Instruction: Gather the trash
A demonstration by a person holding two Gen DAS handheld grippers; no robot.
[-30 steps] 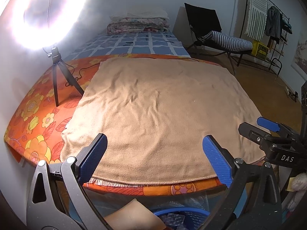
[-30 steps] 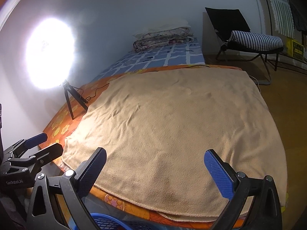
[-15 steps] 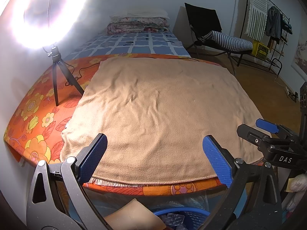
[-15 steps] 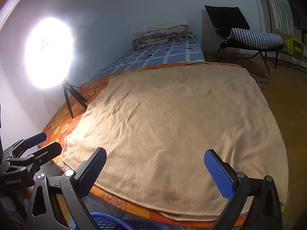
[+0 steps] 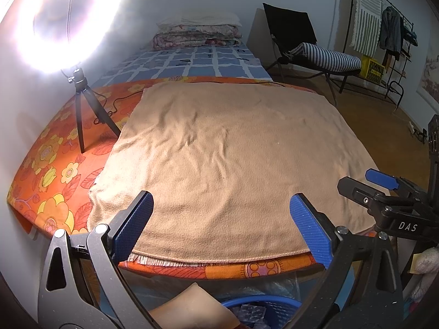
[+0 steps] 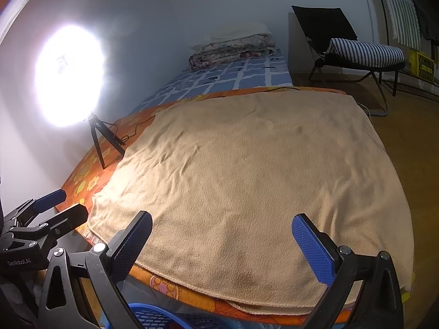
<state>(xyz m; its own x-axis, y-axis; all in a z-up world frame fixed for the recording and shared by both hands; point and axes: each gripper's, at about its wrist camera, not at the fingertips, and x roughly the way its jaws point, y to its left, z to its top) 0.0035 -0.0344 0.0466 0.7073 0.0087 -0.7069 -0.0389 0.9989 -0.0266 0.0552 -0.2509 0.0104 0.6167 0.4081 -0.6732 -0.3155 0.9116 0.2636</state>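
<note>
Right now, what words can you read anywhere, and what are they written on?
"DAS": on the right gripper, seen from the left wrist.
"GenRobot.AI": on the left gripper, seen from the right wrist.
Marks on the blue checked bedsheet and yellow crate: too blurred to read.

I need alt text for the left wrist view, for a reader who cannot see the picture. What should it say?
The open left gripper hangs over the near edge of a bed covered by a bare tan blanket, with no trash visible on it. A blue basket sits below, the open right gripper is at right, and a bright ring light stands at left.
</note>
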